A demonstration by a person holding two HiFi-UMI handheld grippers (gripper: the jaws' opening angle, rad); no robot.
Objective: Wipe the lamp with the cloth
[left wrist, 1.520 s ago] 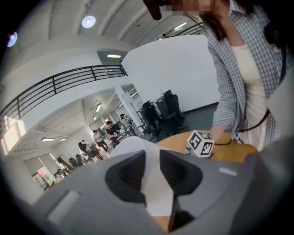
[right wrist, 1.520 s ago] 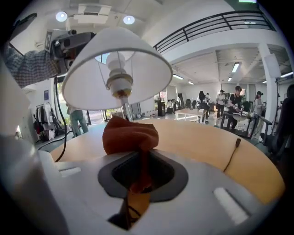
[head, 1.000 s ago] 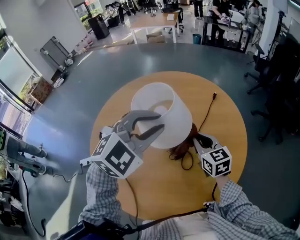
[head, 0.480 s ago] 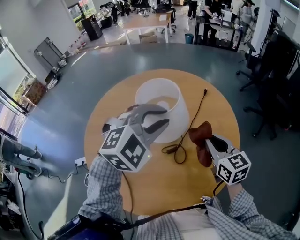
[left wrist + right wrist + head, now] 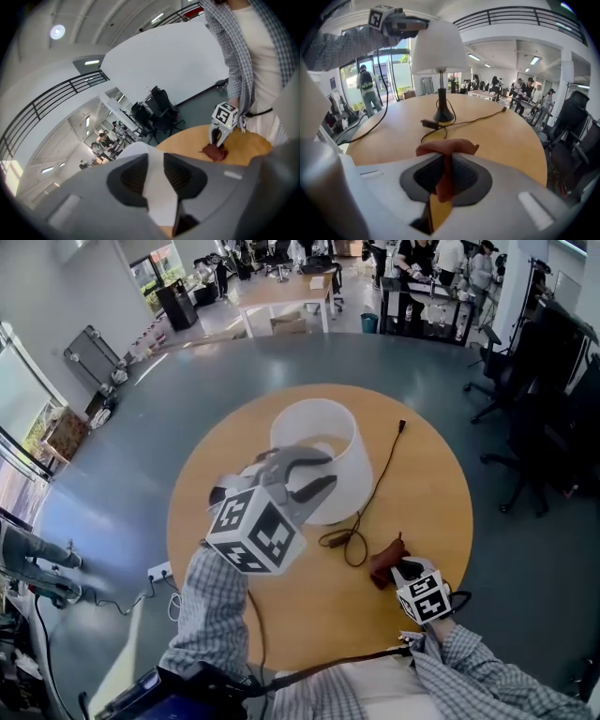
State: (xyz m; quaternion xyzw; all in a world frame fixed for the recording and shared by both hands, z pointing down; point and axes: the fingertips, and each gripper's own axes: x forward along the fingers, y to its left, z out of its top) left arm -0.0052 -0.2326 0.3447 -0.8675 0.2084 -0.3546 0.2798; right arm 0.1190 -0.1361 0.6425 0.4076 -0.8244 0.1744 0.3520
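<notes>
Brown cloth in right gripper, left gripper seemingly clamping lampshade

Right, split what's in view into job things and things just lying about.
Job things: lamp, gripped at its shade by the left gripper; cloth, pinched in the right gripper's jaws.
Lying about: lamp cord, round table, office chairs.

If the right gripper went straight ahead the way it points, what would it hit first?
Probably the bare tabletop, short of the lamp cord, the clamped cloth touching first; depth is unclear.
</notes>
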